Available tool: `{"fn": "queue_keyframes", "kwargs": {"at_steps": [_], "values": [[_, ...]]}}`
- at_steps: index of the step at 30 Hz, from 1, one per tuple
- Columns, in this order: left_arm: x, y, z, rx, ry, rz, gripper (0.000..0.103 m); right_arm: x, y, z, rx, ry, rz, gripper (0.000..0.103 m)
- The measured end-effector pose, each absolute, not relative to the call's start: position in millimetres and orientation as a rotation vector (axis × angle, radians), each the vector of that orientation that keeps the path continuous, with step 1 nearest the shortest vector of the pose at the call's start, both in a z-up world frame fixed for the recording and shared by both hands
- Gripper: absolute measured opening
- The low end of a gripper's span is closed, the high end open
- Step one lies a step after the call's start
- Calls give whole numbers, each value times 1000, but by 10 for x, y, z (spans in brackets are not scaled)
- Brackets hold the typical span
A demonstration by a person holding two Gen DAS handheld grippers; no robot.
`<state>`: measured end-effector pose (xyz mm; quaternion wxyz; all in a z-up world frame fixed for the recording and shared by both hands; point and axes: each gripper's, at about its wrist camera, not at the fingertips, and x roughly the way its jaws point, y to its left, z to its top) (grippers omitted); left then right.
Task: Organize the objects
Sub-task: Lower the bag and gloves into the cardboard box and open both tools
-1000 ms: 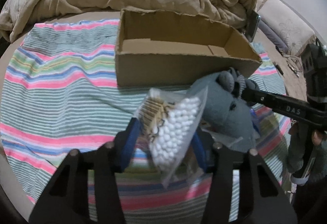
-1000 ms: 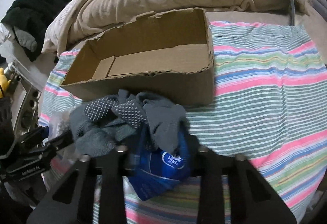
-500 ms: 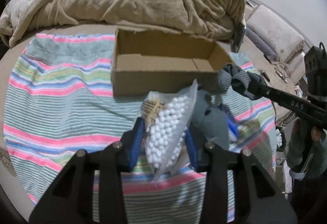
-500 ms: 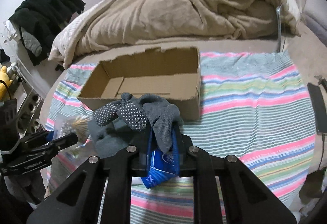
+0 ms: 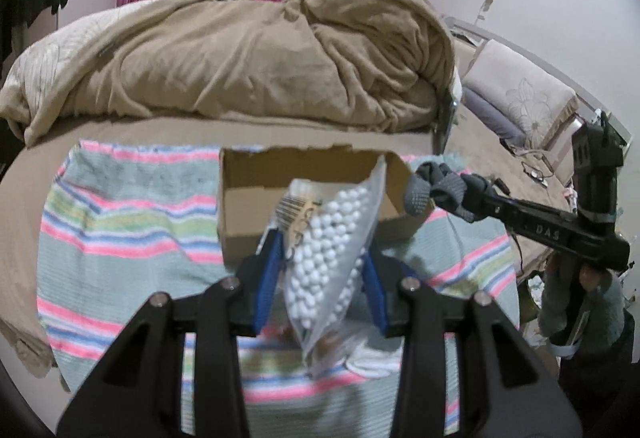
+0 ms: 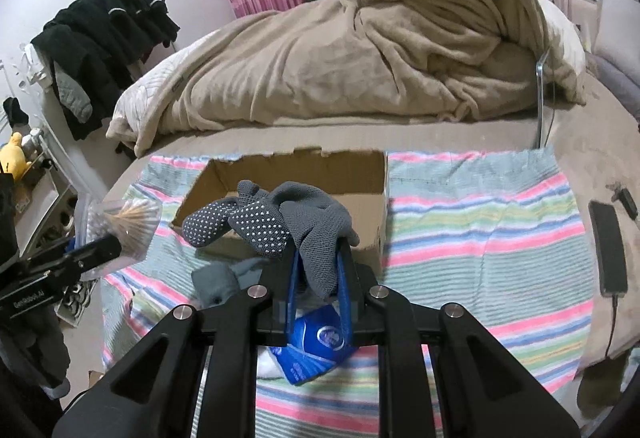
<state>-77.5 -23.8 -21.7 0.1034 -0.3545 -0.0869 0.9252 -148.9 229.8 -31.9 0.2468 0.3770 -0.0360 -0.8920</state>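
So far nothing is in the cardboard box (image 5: 304, 194): my left gripper (image 5: 320, 270) pinches the bag of cotton swabs (image 5: 324, 254) before it, my right gripper (image 6: 318, 270) clamps the grey gloves (image 6: 280, 222) above its near wall. Both need dropping in.

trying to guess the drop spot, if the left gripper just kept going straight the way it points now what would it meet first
Most likely the cardboard box: the left gripper, shut on the bag of cotton swabs, points down toward the box's near wall and open inside. Depth is unclear, so it could be the wall or the floor inside.
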Motion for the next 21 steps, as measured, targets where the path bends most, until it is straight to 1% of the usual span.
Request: {"fn": "queue_keyframes", "kwargs": {"at_steps": [10, 21], "values": [[-1153, -228, -211, -993, -201, 2749, 40, -1793, 2216, -307, 990, -67, -2433, 18], [-1646, -65, -473, -1011, -154, 2723, 40, -2132, 2000, -553, 1029, -21, -2391, 18]]}}
